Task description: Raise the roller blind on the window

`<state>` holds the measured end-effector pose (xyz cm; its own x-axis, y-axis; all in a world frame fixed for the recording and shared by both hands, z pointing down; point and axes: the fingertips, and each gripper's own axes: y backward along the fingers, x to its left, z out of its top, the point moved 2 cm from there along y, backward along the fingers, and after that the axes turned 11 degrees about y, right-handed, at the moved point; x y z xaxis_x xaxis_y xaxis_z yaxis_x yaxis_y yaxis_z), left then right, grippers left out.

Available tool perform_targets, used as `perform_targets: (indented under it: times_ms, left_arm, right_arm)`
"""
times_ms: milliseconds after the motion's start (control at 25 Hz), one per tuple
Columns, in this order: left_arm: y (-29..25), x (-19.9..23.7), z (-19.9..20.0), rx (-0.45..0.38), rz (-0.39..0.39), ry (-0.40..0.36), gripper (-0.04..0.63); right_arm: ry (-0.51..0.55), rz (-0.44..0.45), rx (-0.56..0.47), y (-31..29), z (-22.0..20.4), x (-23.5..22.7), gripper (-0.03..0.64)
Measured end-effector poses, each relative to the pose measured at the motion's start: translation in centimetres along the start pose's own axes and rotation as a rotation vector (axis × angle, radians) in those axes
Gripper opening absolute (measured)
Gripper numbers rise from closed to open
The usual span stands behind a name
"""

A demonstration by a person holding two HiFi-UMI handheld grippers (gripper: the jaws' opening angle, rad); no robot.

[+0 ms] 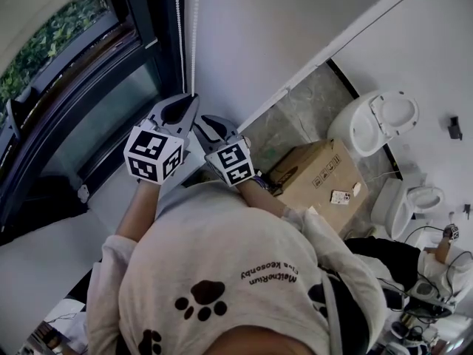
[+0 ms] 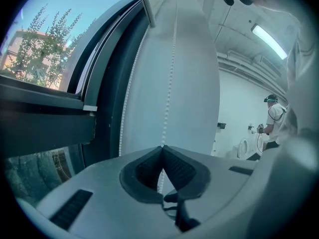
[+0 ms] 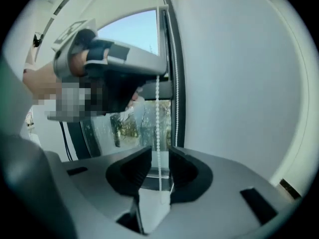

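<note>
Two strands of the white bead chain (image 1: 194, 35) hang down the wall beside the dark window frame (image 1: 89, 95). My left gripper (image 1: 192, 100) is shut on one strand. In the left gripper view that chain (image 2: 173, 59) runs down into the closed jaws of the left gripper (image 2: 162, 147), and the second strand (image 2: 127, 98) hangs free to its left. Just below and to the right, my right gripper (image 1: 207, 123) is open. In the right gripper view the chain (image 3: 158, 108) passes between the spread pads of the right gripper (image 3: 159, 151) untouched, with the left gripper (image 3: 158, 73) above it.
A white wall (image 1: 259, 35) runs right of the chain. On the floor below stand a cardboard box (image 1: 314, 176) and white toilets (image 1: 377, 120). Another person (image 2: 273, 116) stands far off to the right. Trees show through the glass (image 2: 35, 49).
</note>
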<state>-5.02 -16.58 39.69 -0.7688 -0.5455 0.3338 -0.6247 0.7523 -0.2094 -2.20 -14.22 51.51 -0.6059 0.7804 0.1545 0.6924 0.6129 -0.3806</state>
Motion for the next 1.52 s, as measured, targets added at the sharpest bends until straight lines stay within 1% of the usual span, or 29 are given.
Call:
perform_targets:
  times_ms: [200, 320, 440, 680, 840, 1120, 1320, 1520]
  left_arm:
    - [0.2, 0.4, 0.0, -0.006, -0.003, -0.003, 0.008]
    - [0.2, 0.7, 0.1, -0.009, -0.001, -0.001, 0.008]
    - [0.2, 0.7, 0.1, -0.009, 0.001, 0.000, 0.008]
    - [0.2, 0.7, 0.0, -0.019, 0.000, -0.001, 0.008]
    - [0.2, 0.5, 0.0, -0.022, -0.002, 0.000, 0.008]
    - [0.1, 0.4, -0.1, -0.025, -0.007, -0.004, 0.008]
    - [0.0, 0.4, 0.0, -0.027, -0.007, -0.003, 0.008]
    - [-0.2, 0.5, 0.1, -0.032, -0.009, 0.005, 0.008]
  right_arm:
    - [0.022, -0.097, -0.121, 4.4, 5.2, -1.6, 0.103]
    - [0.026, -0.125, -0.188, 6.4, 8.4, -2.3, 0.103]
    - [0.007, -0.153, -0.247, 8.0, 11.6, -3.2, 0.103]
    - [0.006, -0.153, -0.325, 9.1, 18.4, -4.4, 0.103]
    - [0.017, -0.152, -0.372, 9.2, 21.9, -4.9, 0.103]
    - [0.060, -0.146, -0.425, 8.5, 26.3, -5.7, 0.100]
    - [0.098, -0.143, -0.446, 8.0, 28.4, -6.2, 0.061]
    - [0.120, -0.124, -0.442, 7.5, 28.6, -6.2, 0.013]
